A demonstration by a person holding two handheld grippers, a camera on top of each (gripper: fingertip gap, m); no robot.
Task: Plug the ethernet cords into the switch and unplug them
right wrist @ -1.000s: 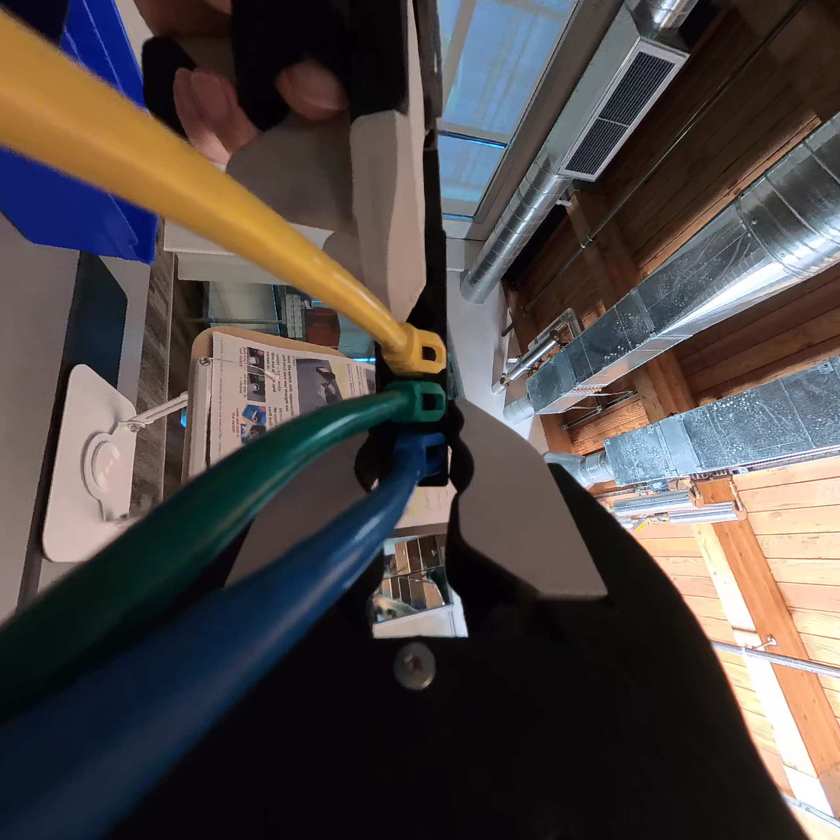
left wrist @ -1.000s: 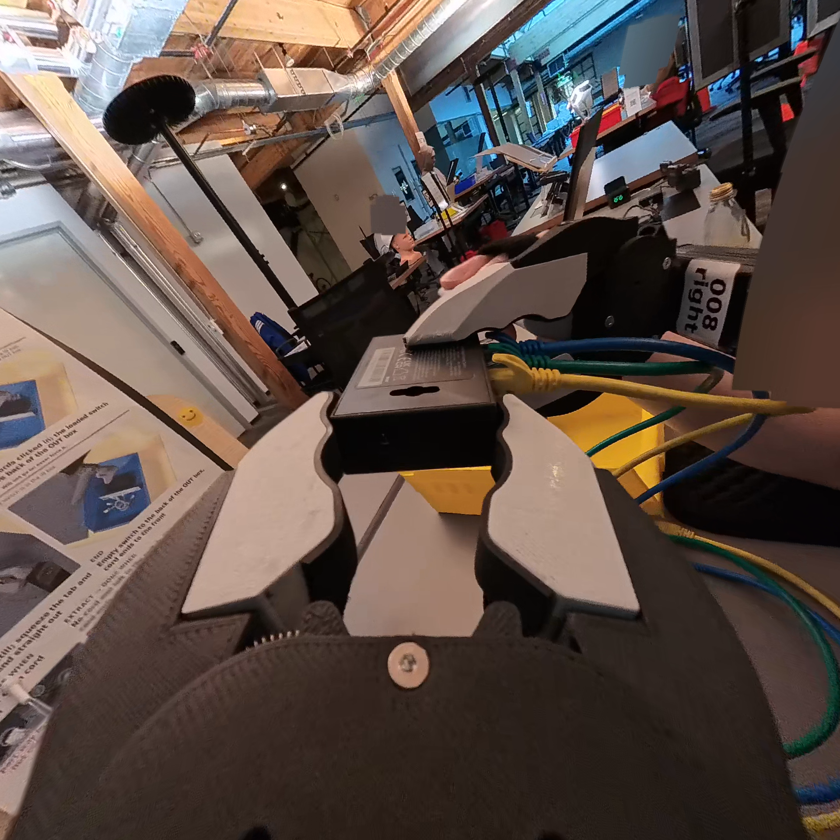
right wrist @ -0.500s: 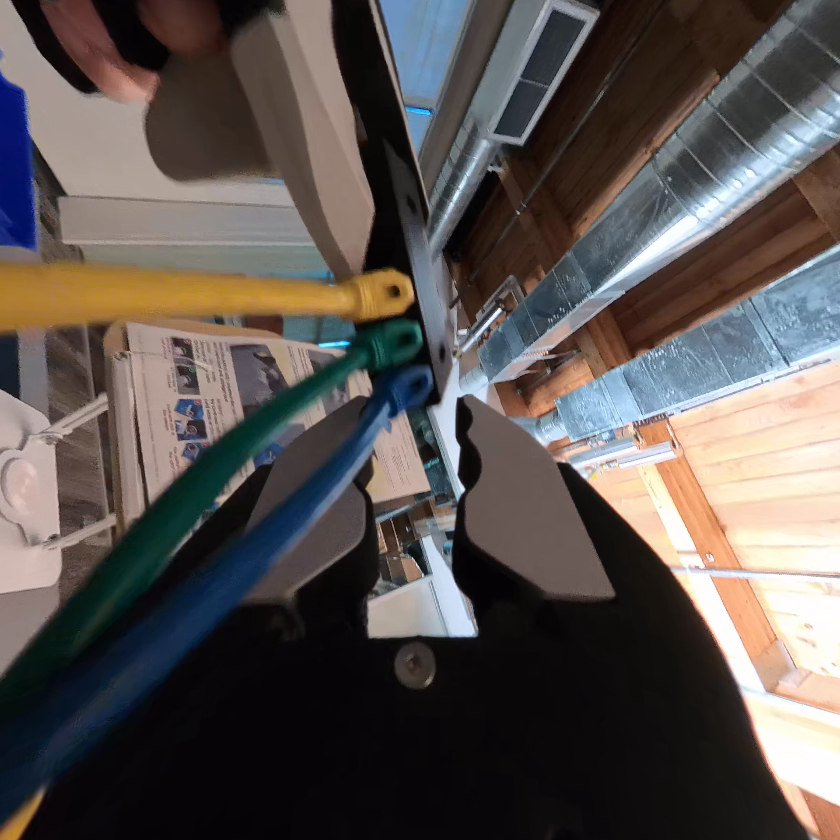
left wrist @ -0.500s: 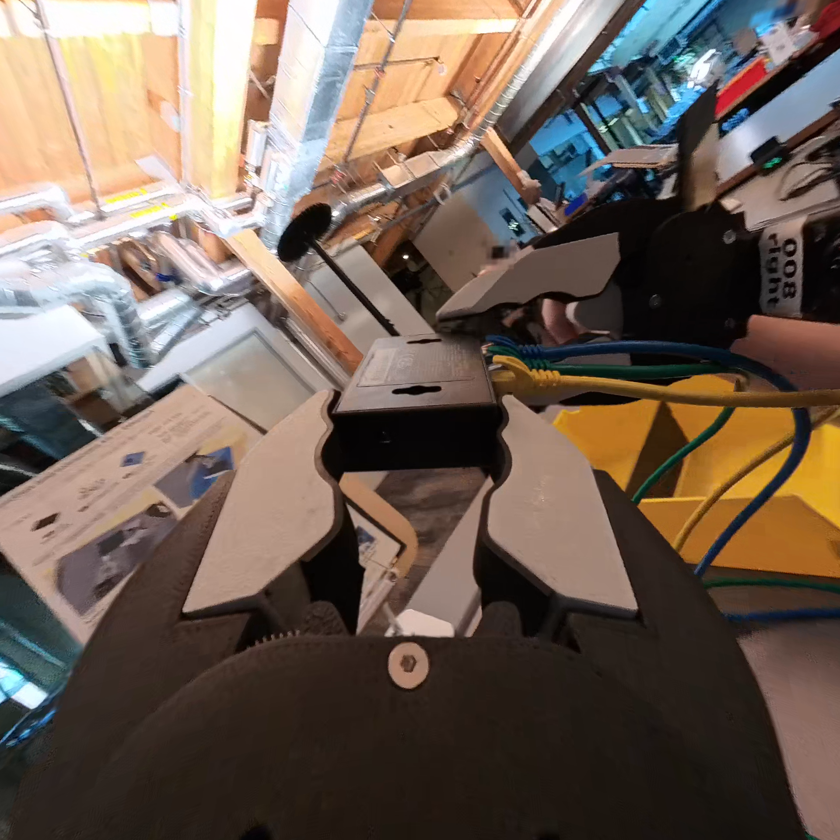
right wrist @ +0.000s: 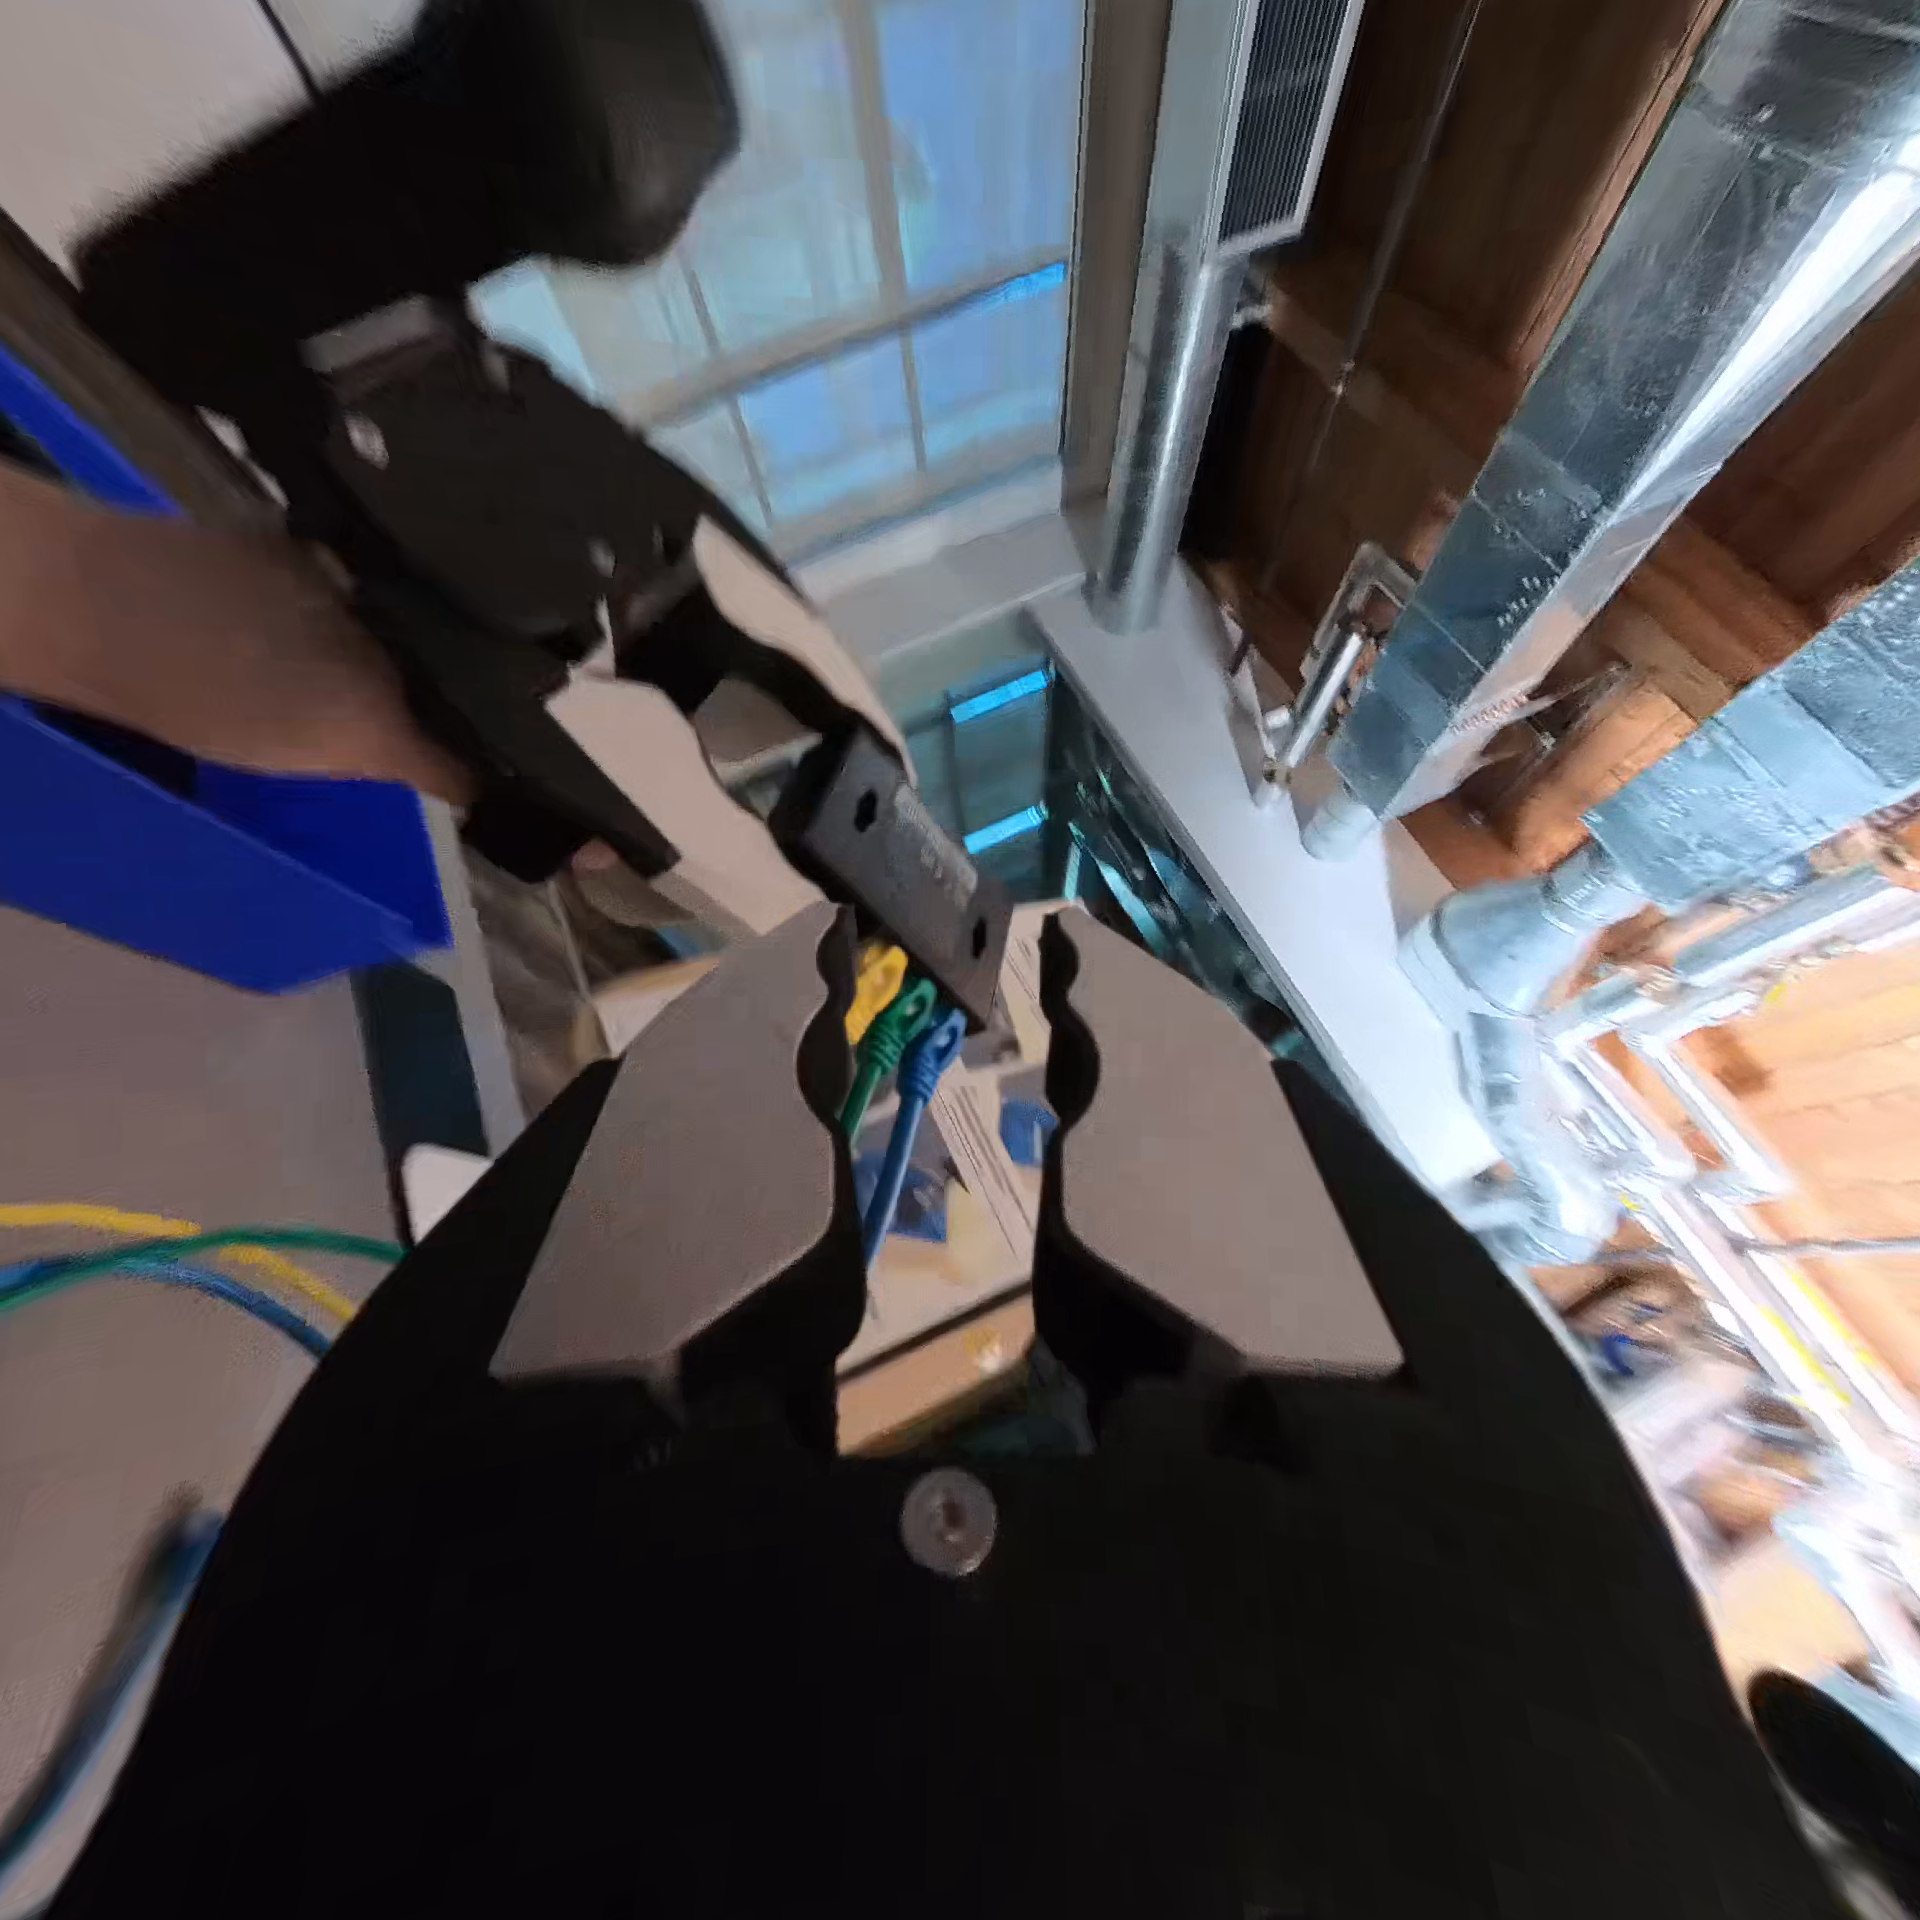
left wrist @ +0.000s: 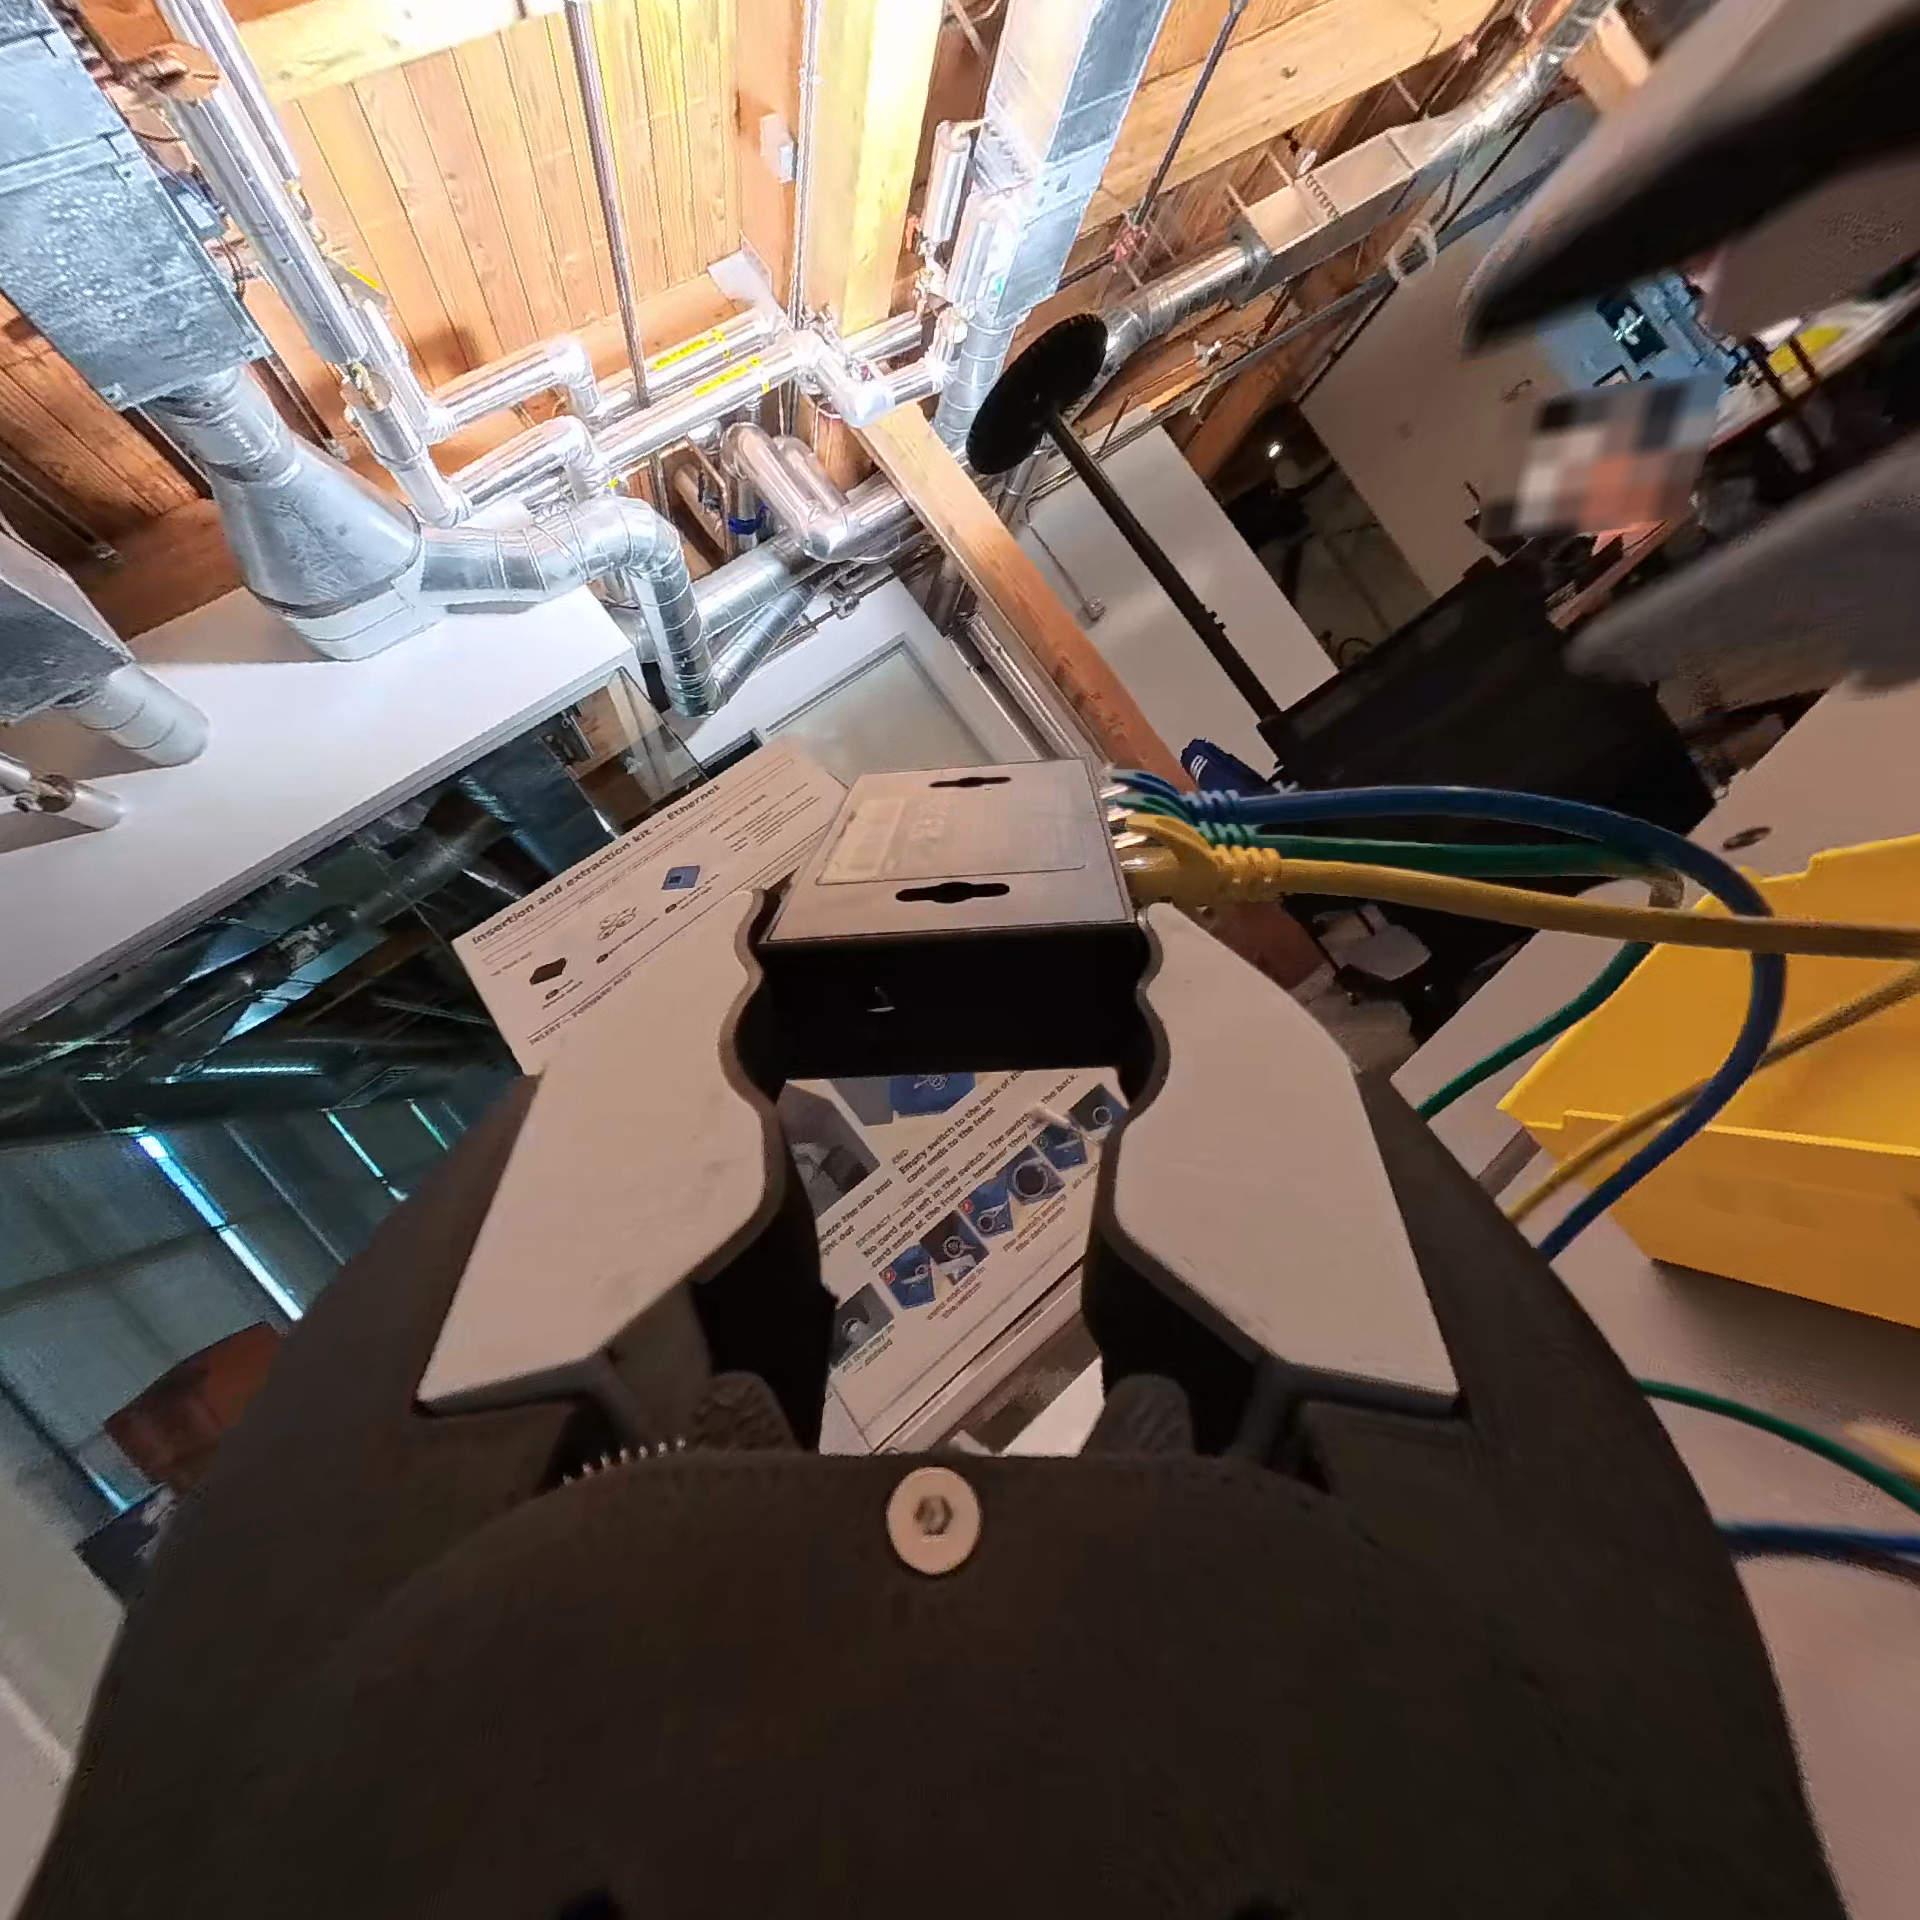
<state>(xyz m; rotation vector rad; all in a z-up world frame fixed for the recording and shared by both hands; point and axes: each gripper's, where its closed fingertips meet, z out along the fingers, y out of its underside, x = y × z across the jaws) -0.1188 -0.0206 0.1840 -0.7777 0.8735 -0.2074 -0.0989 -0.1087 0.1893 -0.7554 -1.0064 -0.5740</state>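
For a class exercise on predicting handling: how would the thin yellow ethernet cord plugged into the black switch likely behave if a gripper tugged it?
The thin yellow ethernet cord probably flexes: it droops and curves beyond its plug. Its ribbed boot looks stiffer, so a better hold. Since the left gripper clamps the small black switch, a tug should strain the plug.

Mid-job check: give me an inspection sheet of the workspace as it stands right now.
Surface: grey table, cords trailing across it.
Job's things: black switch held in the air; yellow cord, green cord and blue cord plugged in.
Clutter: yellow bin, blue bin, printed instruction sheet.
Grippers: left gripper shut on the switch; right gripper open, empty, just short of the plugs.
Cables: three cords sag from the switch towards the yellow bin.
Surroundings: ceiling ducts, wooden beams, windows, desks behind.
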